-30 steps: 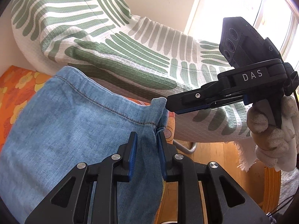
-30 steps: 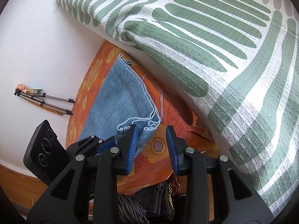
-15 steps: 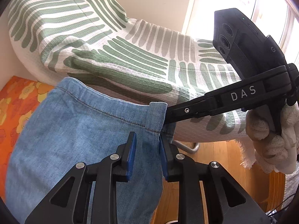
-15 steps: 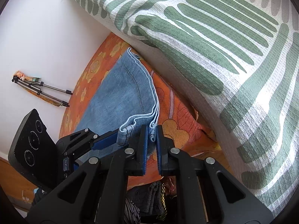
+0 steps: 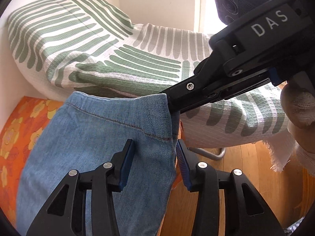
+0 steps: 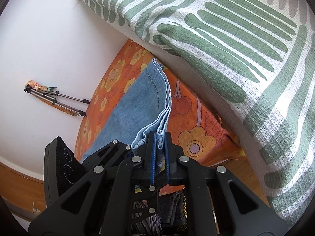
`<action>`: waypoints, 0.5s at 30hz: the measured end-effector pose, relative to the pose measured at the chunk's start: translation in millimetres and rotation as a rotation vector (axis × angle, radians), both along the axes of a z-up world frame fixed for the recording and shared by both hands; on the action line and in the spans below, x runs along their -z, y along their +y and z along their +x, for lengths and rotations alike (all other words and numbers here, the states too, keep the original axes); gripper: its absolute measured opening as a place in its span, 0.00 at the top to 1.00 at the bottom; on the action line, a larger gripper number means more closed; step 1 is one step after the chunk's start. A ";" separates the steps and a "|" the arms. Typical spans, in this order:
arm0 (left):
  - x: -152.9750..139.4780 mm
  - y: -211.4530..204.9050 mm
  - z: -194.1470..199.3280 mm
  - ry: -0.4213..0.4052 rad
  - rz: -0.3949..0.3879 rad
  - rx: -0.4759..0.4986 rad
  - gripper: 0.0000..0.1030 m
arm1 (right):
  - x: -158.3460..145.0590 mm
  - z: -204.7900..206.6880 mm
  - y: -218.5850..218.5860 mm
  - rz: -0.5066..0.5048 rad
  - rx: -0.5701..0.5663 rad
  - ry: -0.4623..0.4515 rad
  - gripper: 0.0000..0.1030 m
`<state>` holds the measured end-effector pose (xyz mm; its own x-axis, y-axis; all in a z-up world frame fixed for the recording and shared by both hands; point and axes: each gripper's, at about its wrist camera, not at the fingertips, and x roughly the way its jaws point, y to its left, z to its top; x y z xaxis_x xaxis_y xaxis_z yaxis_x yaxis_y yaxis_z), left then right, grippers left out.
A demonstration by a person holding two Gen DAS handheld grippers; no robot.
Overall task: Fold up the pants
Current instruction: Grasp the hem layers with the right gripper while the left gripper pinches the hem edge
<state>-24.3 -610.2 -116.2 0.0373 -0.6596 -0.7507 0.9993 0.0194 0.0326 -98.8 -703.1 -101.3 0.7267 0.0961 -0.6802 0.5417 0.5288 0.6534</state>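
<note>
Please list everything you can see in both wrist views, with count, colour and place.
light blue denim pants: one, hem edge lifted off the cover, layers bunched at one corner.
orange flowered cloth cover: one, orange with yellow flowers, under the pants.
white waffle-weave blanket with green stripes: one, piled behind the pants.
folded metal tripod: one, silver and black, against the white wall.
wooden floor: brown, below the blanket's fringe.
metal tube leg: one, silver, on the floor.
left gripper: black with blue pads; its jaws have just been opening, pants between the fingers, pads not pressing.
right gripper: black, shut on the hem corner.
gloved hand: one, white glove, on the right gripper's handle.
</note>
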 end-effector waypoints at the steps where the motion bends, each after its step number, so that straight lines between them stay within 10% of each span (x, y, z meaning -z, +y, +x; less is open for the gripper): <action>1: -0.5 -0.6 3.6 0.007 0.000 -0.006 0.76 | -2.3 1.0 1.9 -0.003 -0.007 0.000 0.93; 7: -8.2 6.9 24.6 0.100 -0.043 -0.034 0.94 | -6.0 4.3 -0.2 -0.016 -0.059 -0.021 0.89; 11: -9.7 13.3 33.5 0.154 -0.070 -0.057 0.94 | -12.6 1.9 -14.9 -0.063 -0.023 -0.034 0.55; 15: -15.5 20.6 37.9 0.203 -0.105 -0.065 0.94 | -0.4 21.9 -33.9 -0.013 -0.022 -0.014 0.50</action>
<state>13.6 -589.6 -100.7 -0.0625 -0.7358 -0.6744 0.9818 0.0762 -0.1741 -76.9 -737.1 -100.8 0.7336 0.1033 -0.6716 0.5209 0.5492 0.6535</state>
